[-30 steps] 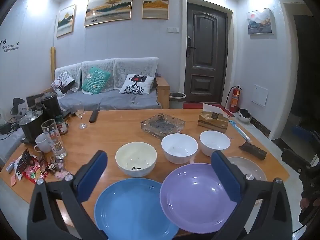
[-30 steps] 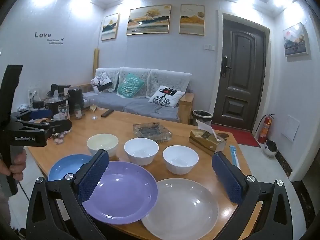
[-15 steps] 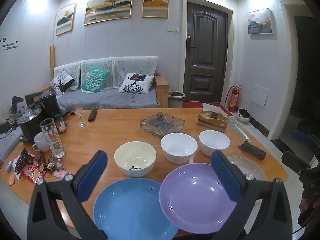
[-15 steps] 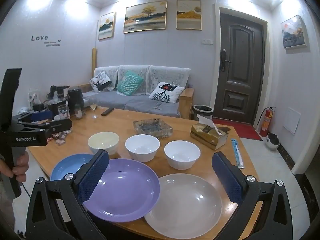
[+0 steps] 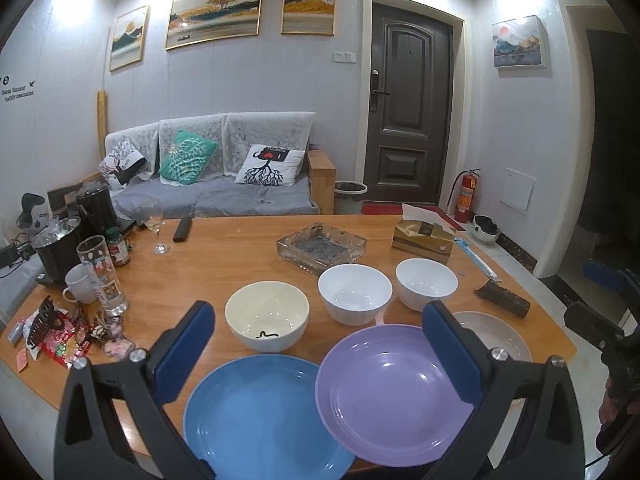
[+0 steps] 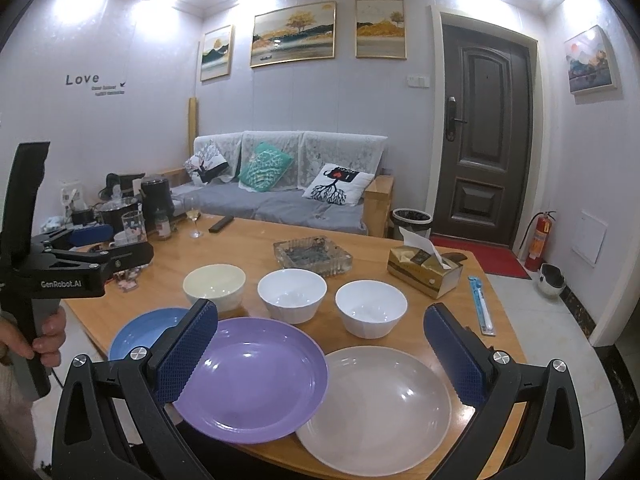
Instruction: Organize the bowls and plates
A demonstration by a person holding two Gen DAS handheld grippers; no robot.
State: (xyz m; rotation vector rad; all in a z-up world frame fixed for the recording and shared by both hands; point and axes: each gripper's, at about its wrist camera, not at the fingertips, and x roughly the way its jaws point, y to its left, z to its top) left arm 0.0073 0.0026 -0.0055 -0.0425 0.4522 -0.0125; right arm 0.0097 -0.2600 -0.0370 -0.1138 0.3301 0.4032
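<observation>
Bowls in a row, cream bowl (image 5: 267,316) holding a small dark scrap, two white bowls (image 5: 355,293) bare, both jaws apart.

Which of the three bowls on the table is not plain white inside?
The cream bowl, leftmost in the row: it has a small dark squiggle at the bottom, while the two white bowls look bare.

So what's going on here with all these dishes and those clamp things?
A person holds a hand-held gripper in each hand over a wooden table. Both the left hand-held gripper and the right hand-held gripper are open and hold nothing. Three plates lie along the near edge: round blue plate, round purple plate, round pale grey plate. Behind them stand a cream bowl and two white bowls. Nothing is stacked yet.
</observation>
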